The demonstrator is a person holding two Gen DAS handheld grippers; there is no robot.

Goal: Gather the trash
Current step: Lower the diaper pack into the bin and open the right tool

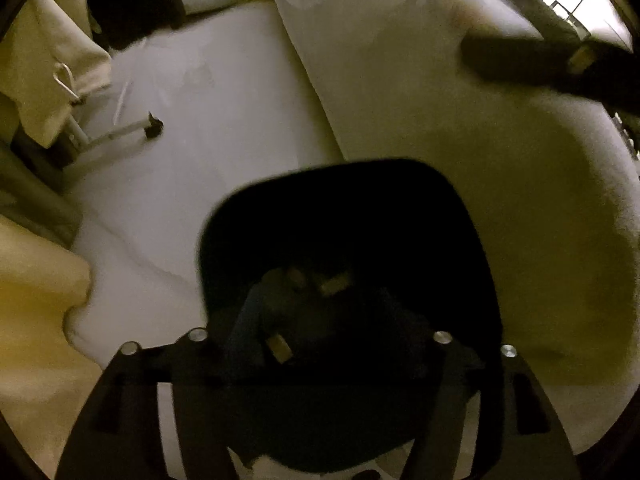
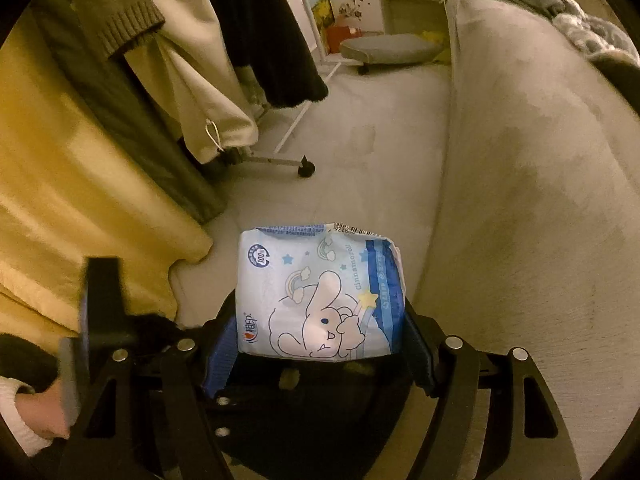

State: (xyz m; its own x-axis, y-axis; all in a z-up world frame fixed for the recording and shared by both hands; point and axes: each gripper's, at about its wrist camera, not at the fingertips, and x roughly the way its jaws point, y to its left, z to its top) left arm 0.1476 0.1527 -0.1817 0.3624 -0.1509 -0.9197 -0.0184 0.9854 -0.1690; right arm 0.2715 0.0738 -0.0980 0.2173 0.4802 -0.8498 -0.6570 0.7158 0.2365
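The right gripper holds a pale blue tissue pack printed with a cartoon rabbit and stars; its blue pads press on the pack's two lower sides, and the pack sits in the lower middle of the right wrist view. Just below the pack a black bin shows as a dark opening, with small scraps dimly visible inside. At the lower left of that view a hand in a white cuff grips the other tool.

In the left wrist view the left gripper hangs over the same black bin, whose rounded rim fills the lower middle of the frame. Its fingers are lost against the dark bin, so the picture alone barely shows them; they appear spread apart with nothing pinched between them. A few pale scraps lie in the bin.

A grey-white floor runs up the middle. A pale sofa fills the right side, a yellow cloth the lower left, and a wheeled rack foot stands at the upper left.
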